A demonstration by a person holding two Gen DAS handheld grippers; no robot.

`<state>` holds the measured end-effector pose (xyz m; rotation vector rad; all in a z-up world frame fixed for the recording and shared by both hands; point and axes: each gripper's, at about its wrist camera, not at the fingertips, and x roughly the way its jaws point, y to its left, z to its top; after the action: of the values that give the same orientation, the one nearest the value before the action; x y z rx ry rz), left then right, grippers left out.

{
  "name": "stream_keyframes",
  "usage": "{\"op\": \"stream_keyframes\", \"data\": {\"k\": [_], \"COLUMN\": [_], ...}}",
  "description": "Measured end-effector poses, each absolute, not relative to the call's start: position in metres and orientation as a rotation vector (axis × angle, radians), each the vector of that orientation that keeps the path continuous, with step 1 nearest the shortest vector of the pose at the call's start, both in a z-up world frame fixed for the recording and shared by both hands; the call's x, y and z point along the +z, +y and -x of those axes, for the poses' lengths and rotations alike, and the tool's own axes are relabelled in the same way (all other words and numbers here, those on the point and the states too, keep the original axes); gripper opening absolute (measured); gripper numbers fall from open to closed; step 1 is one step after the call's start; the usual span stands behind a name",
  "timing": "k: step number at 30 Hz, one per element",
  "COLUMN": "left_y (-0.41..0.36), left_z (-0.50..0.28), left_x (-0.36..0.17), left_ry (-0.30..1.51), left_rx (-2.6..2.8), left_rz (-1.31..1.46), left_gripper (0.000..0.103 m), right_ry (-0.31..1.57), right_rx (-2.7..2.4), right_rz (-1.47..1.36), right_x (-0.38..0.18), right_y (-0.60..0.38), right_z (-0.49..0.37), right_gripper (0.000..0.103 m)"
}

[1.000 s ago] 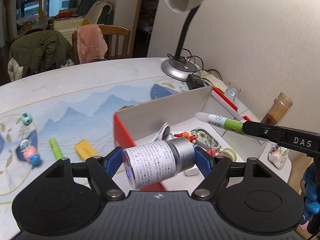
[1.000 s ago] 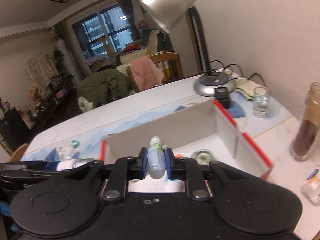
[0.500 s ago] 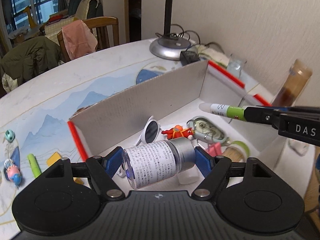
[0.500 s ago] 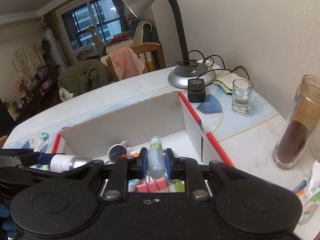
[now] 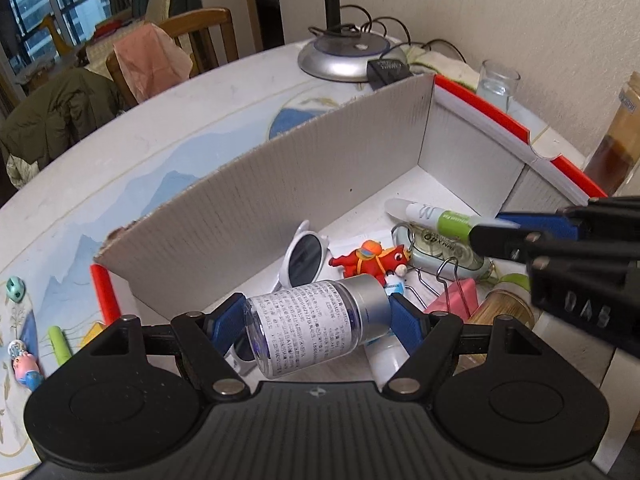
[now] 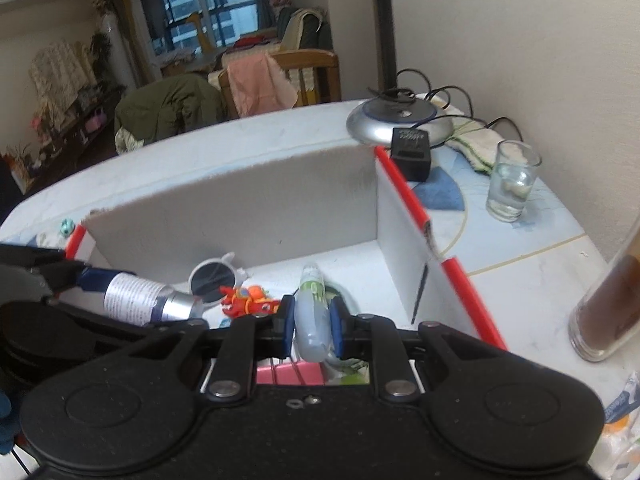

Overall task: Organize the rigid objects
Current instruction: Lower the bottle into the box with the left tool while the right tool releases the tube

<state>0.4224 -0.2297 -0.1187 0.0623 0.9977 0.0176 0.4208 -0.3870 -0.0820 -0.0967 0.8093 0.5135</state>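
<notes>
Left wrist view: left gripper clamped on a bottle with printed label and silver cap, held sideways between the blue pads, over the near end of the box. Box is white cardboard with red edges, open top, standing on the tabletop. Inside on the box floor: white sunglasses, a red toy, a clear tin, a pink clip, a tape roll. Right gripper enters from the right, clenched on a pen with white cap and green band, tip pointing left, above the tin. Outside the box on the left: green marker, yellow block partly hidden, small toys near the edge. Behind the box: lamp base, black adapter, glass; brown jar at right. Right wrist view: right gripper closed tight on the pen, which points forward over the box interior. Left gripper comes in at the left with the bottle, cap toward the sunglasses and red toy. Pink clip just below the pads. Glass and jar stand on the tabletop right of the box, lamp base and adapter behind it
</notes>
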Motion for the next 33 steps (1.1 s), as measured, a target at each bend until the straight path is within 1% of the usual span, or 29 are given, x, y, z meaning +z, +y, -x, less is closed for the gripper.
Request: {"op": "stream_keyframes", "data": {"k": [13,18,19,21,26,28,33], "left_y": [-0.224,-0.223,-0.222,-0.221,-0.22,-0.221,-0.223], "left_z": [-0.438,-0.441,-0.441,-0.441,-0.438,-0.435,-0.428], "left_x": [-0.133,-0.135,-0.135,-0.135,-0.133,-0.132,-0.126], "left_ry": [1.126,1.152,1.154,1.157,1.149,1.141,1.117], "left_rx": [0.005,-0.005,-0.006,-0.009,-0.013,-0.016,-0.028], "left_rz": [-0.003,0.016,0.02,0.026,0.03,0.034,0.048], "left_gripper": [0.077,0.077,0.077,0.077,0.077,0.077,0.077], "right_ry": [0.922,0.95,0.955,0.955,0.94,0.93,0.914], "right_rx": [0.563,0.588,0.591,0.603,0.624,0.622,0.634], "right_rz": [0.143,0.147,0.147,0.152,0.158,0.161,0.152], "right_x": [-0.099,-0.1,-0.1,-0.098,-0.093,-0.09,-0.082], "right_y": [-0.385,-0.387,-0.387,-0.388,-0.39,-0.392,-0.396], "right_z": [-0.422,-0.423,-0.422,-0.42,-0.413,-0.411,-0.407], "right_gripper": [0.018,0.028,0.034,0.038,0.053,0.056,0.058]}}
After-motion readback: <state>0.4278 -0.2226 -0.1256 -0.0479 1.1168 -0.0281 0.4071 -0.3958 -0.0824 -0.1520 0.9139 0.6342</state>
